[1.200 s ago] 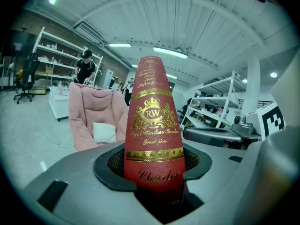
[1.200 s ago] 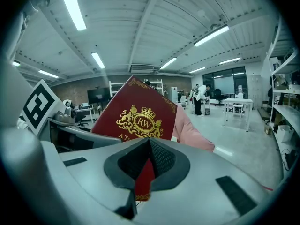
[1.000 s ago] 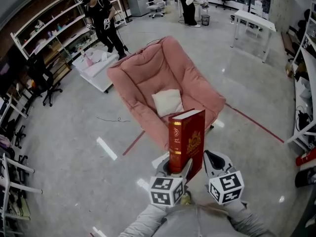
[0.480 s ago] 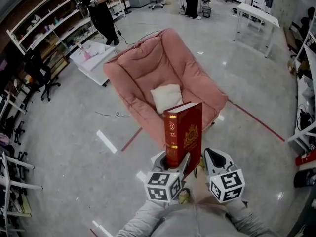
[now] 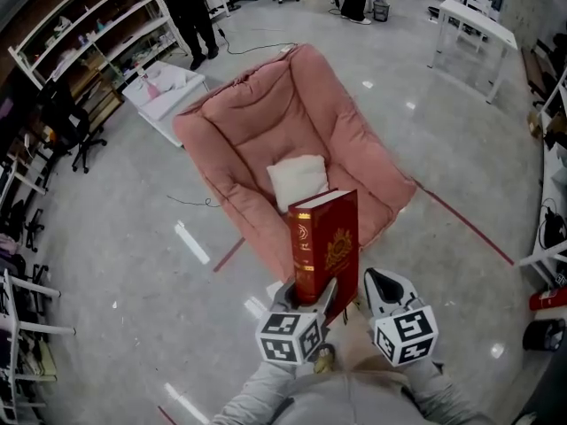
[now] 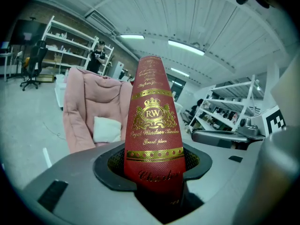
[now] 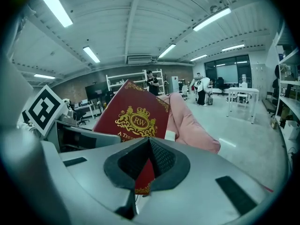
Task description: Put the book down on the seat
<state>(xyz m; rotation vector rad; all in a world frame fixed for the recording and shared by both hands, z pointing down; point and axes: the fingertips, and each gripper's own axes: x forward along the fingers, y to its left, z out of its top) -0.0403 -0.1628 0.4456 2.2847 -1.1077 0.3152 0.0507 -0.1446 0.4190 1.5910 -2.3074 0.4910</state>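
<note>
A thick red book with gold print [image 5: 323, 246] stands upright in my left gripper [image 5: 312, 295], whose jaws are shut on its lower spine. In the left gripper view the book [image 6: 152, 139] fills the middle, with the dark pads [image 6: 194, 161] pressed against both sides. Just to the right, my right gripper [image 5: 376, 282] is shut with nothing in it; the book's cover [image 7: 133, 118] shows beyond its tips [image 7: 149, 144]. Ahead and below is the pink padded chair [image 5: 292, 140], with a small white cushion [image 5: 299, 180] on its seat. The book hangs over the chair's near rim.
A low white cart [image 5: 164, 96] stands left of the chair, and a person in black [image 5: 190, 7] is by the shelves [image 5: 80, 42]. Also around are a black office chair [image 5: 66, 127], a white table [image 5: 474, 29] and a red floor line [image 5: 461, 224].
The pink chair has drawn nearer and sits lower in the head view. The book stays upright in the left gripper. The person in black has walked off toward the far shelves.
</note>
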